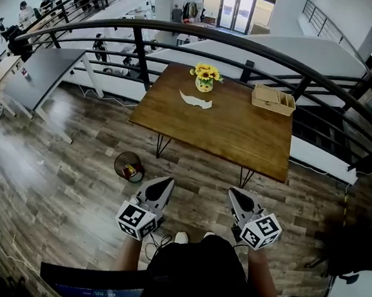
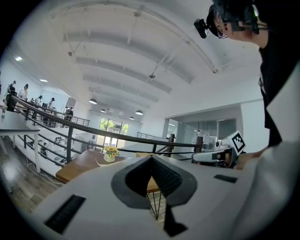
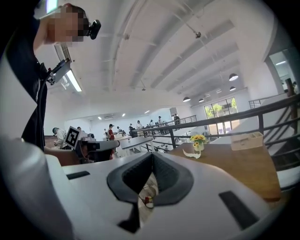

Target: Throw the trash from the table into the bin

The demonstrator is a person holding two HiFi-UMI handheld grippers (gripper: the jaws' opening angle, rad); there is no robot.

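Note:
A crumpled white piece of paper trash [image 1: 195, 100] lies on the brown wooden table [image 1: 232, 132], near its far side by a vase of yellow flowers [image 1: 204, 77]. The round bin [image 1: 129, 166] stands on the floor off the table's near left corner, with something red and yellow inside. My left gripper [image 1: 165, 181] is held just right of the bin, short of the table, shut and empty. My right gripper [image 1: 236, 193] is level with it before the table's near edge, jaws together, nothing held. The paper [image 3: 191, 153] also shows in the right gripper view.
A shallow wooden box [image 1: 274, 98] sits at the table's far right corner. A black curved railing [image 1: 246, 50] runs behind the table and down its right side. The floor is wood plank. People stand far off on the lower level beyond the rail.

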